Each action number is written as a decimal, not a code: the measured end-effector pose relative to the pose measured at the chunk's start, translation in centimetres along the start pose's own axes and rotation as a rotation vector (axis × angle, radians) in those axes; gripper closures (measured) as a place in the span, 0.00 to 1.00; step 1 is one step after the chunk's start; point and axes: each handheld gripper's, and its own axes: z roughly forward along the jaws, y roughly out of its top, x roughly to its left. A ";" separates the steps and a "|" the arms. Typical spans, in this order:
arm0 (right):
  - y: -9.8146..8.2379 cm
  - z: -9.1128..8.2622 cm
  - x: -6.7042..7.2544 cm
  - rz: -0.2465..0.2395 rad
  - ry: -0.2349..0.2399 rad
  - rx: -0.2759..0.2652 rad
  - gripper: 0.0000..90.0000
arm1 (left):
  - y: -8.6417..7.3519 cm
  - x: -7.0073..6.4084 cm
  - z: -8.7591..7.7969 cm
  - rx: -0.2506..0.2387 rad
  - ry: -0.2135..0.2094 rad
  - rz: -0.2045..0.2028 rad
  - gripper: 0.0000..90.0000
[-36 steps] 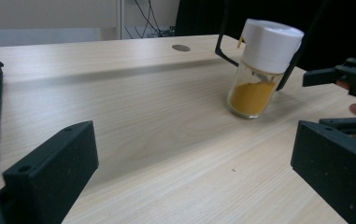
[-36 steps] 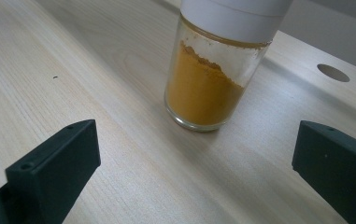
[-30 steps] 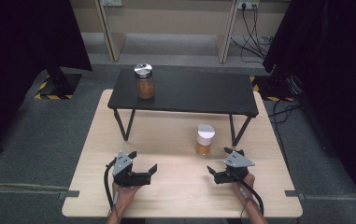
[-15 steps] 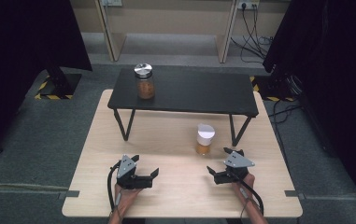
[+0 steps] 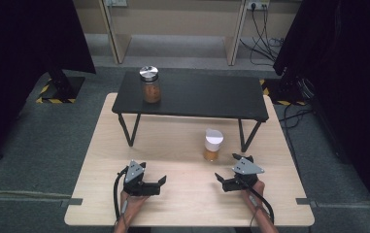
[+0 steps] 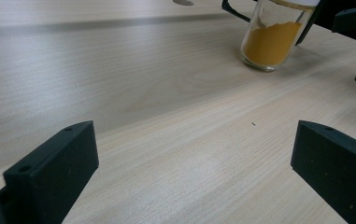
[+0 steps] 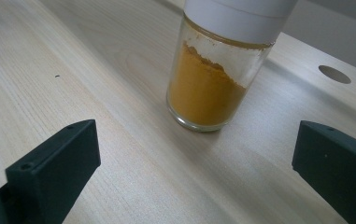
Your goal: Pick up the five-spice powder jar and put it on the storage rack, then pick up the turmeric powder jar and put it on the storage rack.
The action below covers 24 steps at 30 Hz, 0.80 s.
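Orange-powder jar upright, white lid up; on table | left gripper released; right gripper released

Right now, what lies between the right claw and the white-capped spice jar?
Only bare wooden tabletop, seen in the right gripper view, separates the right claw from the white-capped spice jar.

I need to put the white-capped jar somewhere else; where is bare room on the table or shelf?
Bare wood lies between the left tool and right tool, and left of the white-capped jar. The black shelf is bare right of the metal-lidded jar. It is tight around the right tool.
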 end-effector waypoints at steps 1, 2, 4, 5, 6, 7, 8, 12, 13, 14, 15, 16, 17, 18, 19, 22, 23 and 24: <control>0.0 0.0 0.0 0.000 0.000 0.000 0.01 | 0.0 0.0 0.0 0.002 0.003 -0.004 0.00; 0.0 0.0 0.0 0.000 0.000 0.000 0.01 | 0.0 0.0 0.0 0.003 0.005 -0.007 0.00; 0.0 0.0 0.0 0.000 0.000 0.000 0.01 | 0.0 0.0 0.0 0.002 0.004 -0.010 0.00; 0.0 0.0 0.0 0.001 0.000 0.000 0.01 | 0.0 0.0 0.0 0.002 0.003 -0.009 0.00; 0.0 0.0 0.0 0.002 -0.001 0.000 0.01 | 0.0 0.0 0.0 0.003 0.005 -0.008 0.00; 0.0 0.0 0.0 0.002 -0.001 0.000 0.01 | 0.0 0.0 0.0 0.003 0.005 -0.008 0.00; 0.0 0.0 0.0 0.003 -0.001 -0.001 0.01 | 0.1 0.0 0.0 0.004 0.005 -0.006 0.00; -0.1 0.0 -0.1 0.006 -0.002 -0.002 0.01 | 0.1 -0.1 0.1 0.006 0.007 -0.009 0.00; 0.0 0.0 -0.1 0.007 -0.003 -0.001 0.01 | 0.1 0.0 0.1 0.005 0.007 -0.010 0.00; 0.0 0.0 -0.1 0.007 -0.003 -0.001 0.01 | 0.1 0.0 0.1 0.006 0.006 -0.010 0.00; -0.1 0.0 -0.1 0.008 -0.003 -0.001 0.01 | 0.1 -0.1 0.1 0.007 0.006 -0.010 0.00; -0.1 0.0 -0.1 0.010 -0.003 -0.001 0.01 | 0.1 -0.1 0.1 0.008 0.007 -0.010 0.00; -0.1 0.0 -0.1 0.010 -0.003 -0.001 0.01 | 0.1 -0.1 0.1 0.008 0.007 -0.010 0.00; -0.1 0.0 -0.1 0.014 -0.003 -0.002 0.01 | 0.1 -0.1 0.1 0.008 0.008 -0.009 0.00; -0.1 0.0 -0.1 0.013 -0.004 -0.001 0.01 | 0.1 -0.1 0.1 0.008 0.007 -0.009 0.00; -0.1 0.0 -0.1 0.009 -0.004 0.000 0.01 | 0.1 -0.1 0.1 0.009 0.008 -0.010 0.00; -0.1 0.0 -0.1 0.009 -0.002 0.000 0.01 | 0.1 -0.1 0.1 0.008 0.008 -0.009 0.00; -0.1 0.0 -0.1 0.009 -0.001 -0.001 0.01 | 0.1 -0.1 0.1 0.009 0.009 -0.008 0.00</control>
